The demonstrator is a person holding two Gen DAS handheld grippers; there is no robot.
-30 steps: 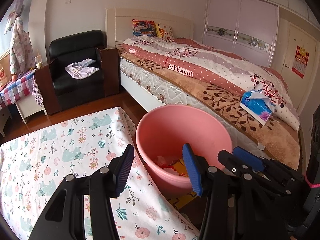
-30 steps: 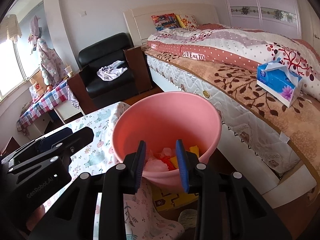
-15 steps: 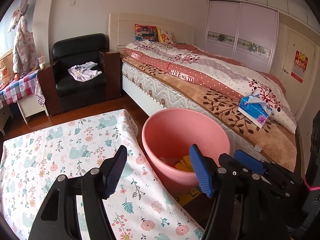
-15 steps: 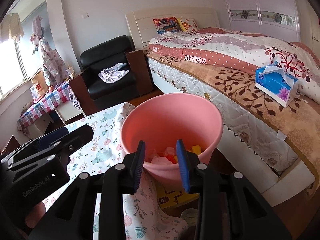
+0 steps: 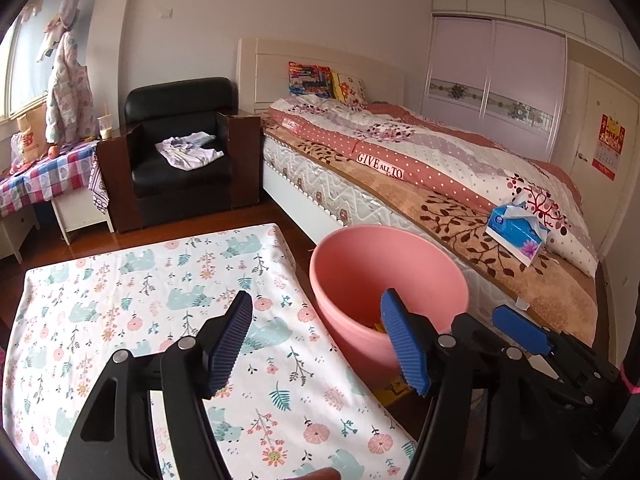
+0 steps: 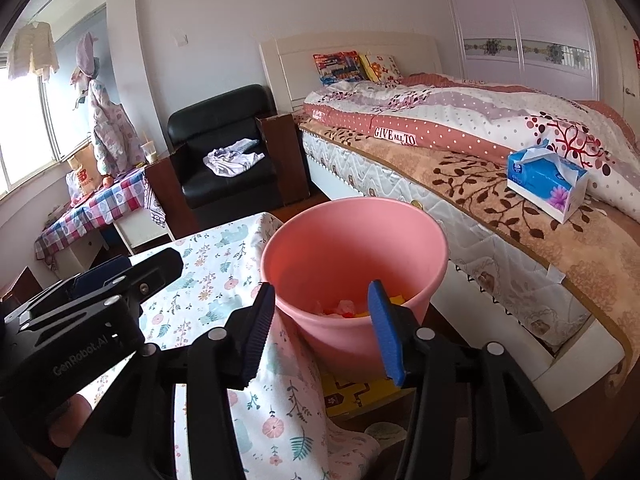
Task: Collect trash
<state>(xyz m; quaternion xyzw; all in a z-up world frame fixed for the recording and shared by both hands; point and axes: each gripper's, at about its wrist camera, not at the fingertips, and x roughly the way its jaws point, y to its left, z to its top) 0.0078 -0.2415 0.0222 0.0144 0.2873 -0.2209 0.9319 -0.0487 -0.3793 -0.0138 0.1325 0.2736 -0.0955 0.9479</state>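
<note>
Now my left gripper [image 5: 316, 340] hangs above the table [image 5: 132, 280], which wears a white cloth printed with flowers and bears, and its fingers [image 5: 230, 338] stand spread as wide as they go, with nothing between them. My right gripper [image 6: 322, 326] sits beside it, aimed at the pink bucket [image 6: 352, 248]; its fingers [image 6: 386, 334] are opening, and they grip nothing, only framing the bucket's near rim from above. The bucket stands on the floor, touching the table's right edge where the cloth drapes down, between the table and the bed [image 6: 500, 184]. Down at its bottom lies the trash [image 6: 348, 308]: crumpled scraps in red, yellow and pale pink, partly hidden by the rim. From my left view only a sliver of yellow shows inside. A flat yellow piece [image 6: 356, 392] lies on the floor just under the bucket. On the bed's brown leaf-patterned blanket rests a blue tissue box [image 6: 546, 184], well apart from the bucket. Farther back, a black armchair [image 5: 180, 148] holds a crumpled pale garment [image 5: 188, 154].
</note>
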